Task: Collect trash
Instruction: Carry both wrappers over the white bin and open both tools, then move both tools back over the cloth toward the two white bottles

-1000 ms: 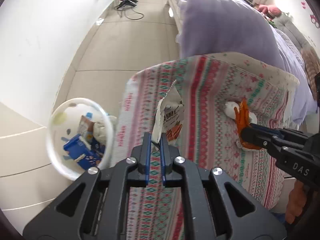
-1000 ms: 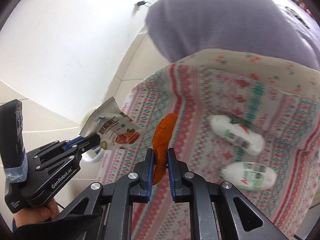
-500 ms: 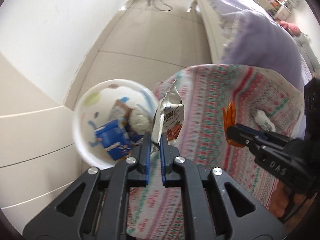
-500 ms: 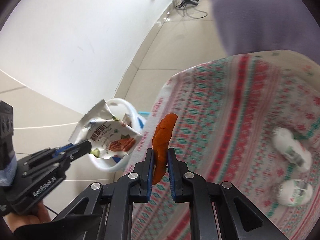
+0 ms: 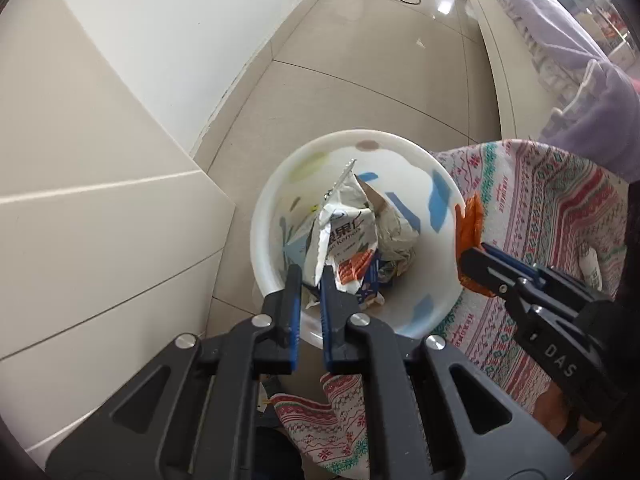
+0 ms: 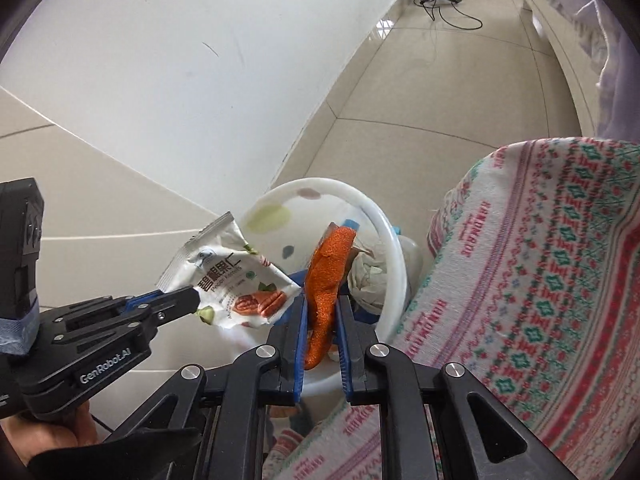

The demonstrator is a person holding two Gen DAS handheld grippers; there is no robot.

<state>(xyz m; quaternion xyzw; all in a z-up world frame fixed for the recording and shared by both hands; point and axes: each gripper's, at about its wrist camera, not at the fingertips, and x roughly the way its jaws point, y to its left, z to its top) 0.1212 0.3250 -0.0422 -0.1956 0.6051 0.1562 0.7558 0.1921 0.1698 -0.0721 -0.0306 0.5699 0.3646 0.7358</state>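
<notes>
- The room has a beige tiled floor (image 5: 360, 40), a white wall (image 6: 200, 60) on the left and a bed under a patterned cloth (image 6: 560, 260) on the right.
- On the left, the left gripper (image 5: 308, 276) is clamped on the lower edge of a white snack pouch (image 5: 344, 236), holding it over the bin. The pouch is crinkled, with dark lettering and a picture of brown nuts; its serrated sealed end points up and away from the gripper, so its long axis runs roughly along the fingers.
- A white round bin (image 5: 264, 216) with coloured blotches on its inner wall stands on the floor, between the wall and the bed's edge. It holds crumpled paper (image 5: 396, 236), a blue carton (image 5: 372, 276) and other scraps.
- To the right, the right gripper (image 6: 322, 312) pinches an orange peel (image 6: 326, 276) near its lower half, at the bin's bed-side rim. The peel is rough-textured and elongated; its long axis stands nearly upright, with the broad end up, over the bin's opening.
- A white bottle (image 5: 592, 268) lies on the cloth behind the right gripper.
</notes>
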